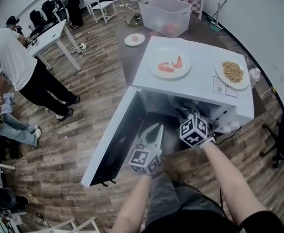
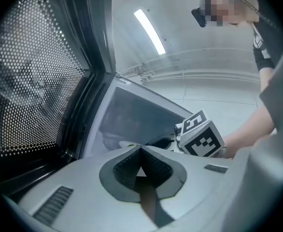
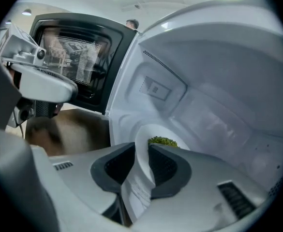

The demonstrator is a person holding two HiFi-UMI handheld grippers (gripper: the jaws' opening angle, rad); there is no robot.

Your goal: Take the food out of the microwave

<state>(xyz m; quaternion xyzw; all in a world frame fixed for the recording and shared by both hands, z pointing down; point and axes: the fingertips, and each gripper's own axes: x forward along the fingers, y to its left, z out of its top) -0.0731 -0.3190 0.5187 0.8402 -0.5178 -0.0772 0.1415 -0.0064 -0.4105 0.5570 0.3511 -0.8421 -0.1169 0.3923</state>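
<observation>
The white microwave stands with its door swung wide to the left. Inside, a white plate holds green food. My right gripper reaches into the cavity, and the plate's near rim lies between its pads; the jaws stand apart, not pressing. In the head view the right gripper is at the cavity mouth, its tips hidden. My left gripper is shut and empty, level beside the inner face of the door. The right gripper's marker cube shows in the left gripper view.
On top of the microwave sit a plate of shrimp and a plate of noodles. Behind it are a clear plastic bin and a small plate. People stand at the far left on the wooden floor.
</observation>
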